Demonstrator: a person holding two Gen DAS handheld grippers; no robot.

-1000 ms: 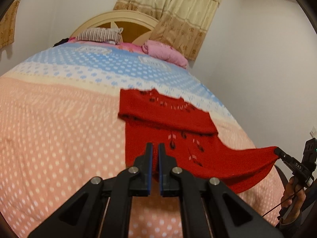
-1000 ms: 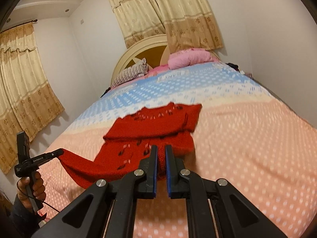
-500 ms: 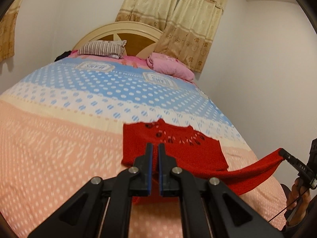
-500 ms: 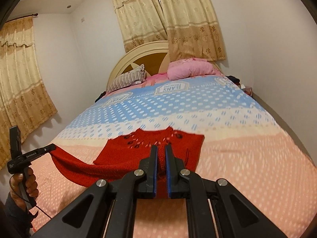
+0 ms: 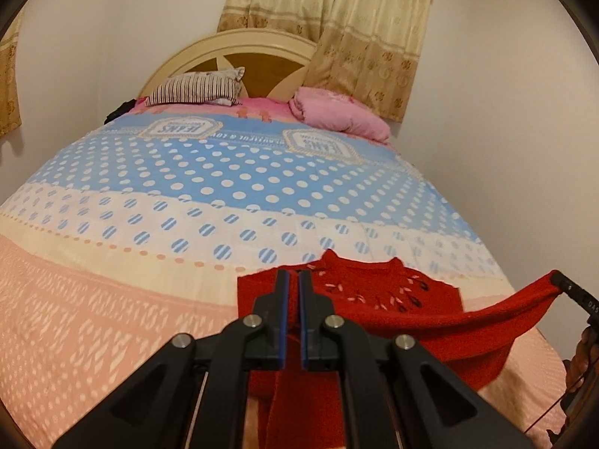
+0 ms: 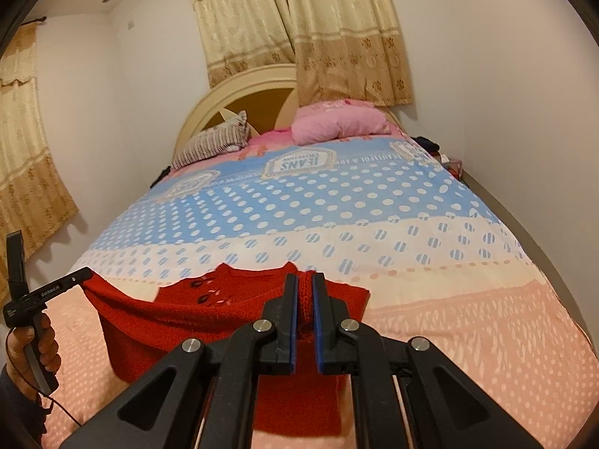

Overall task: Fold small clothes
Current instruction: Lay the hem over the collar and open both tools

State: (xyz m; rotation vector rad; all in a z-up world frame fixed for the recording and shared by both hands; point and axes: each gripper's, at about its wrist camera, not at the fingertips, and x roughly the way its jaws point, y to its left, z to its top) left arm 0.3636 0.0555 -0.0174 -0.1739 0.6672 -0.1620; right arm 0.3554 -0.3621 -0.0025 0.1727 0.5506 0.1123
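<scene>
Red sweater (image 5: 378, 299) is on the near, peach-patterned part of the bed cover (image 5: 112, 318), partly lifted off it. Both grippers hold its near edge, one corner each, so the cloth hangs between them like a sling.

Left gripper (image 5: 293, 288): jaws nearly closed w/ red knit pinched between the blue pads (image 5: 284, 318); a strip of sweater hangs down below the fingers. In the right wrist view the same gripper (image 6: 84, 275) shows at far left, tip clamped on the sweater corner, the person's left hand (image 6: 37, 344) round the handle.

Right gripper (image 6: 305, 292): narrow gap, a bunch of red knit (image 6: 306, 299) squeezed between the pads. In the left wrist view it shows at far right (image 5: 558, 278), gripping the other corner, cloth stretched toward it.

Far part of the sweater, w/ neckline and dark leaf-like pattern, lies flat on the cover near the cream band w/ blue dots.

At the head of the bed: striped pillow (image 5: 196, 89), pink pillow (image 5: 337, 116), rounded headboard (image 5: 239, 45). Beige curtains (image 6: 299, 30) behind it.
</scene>
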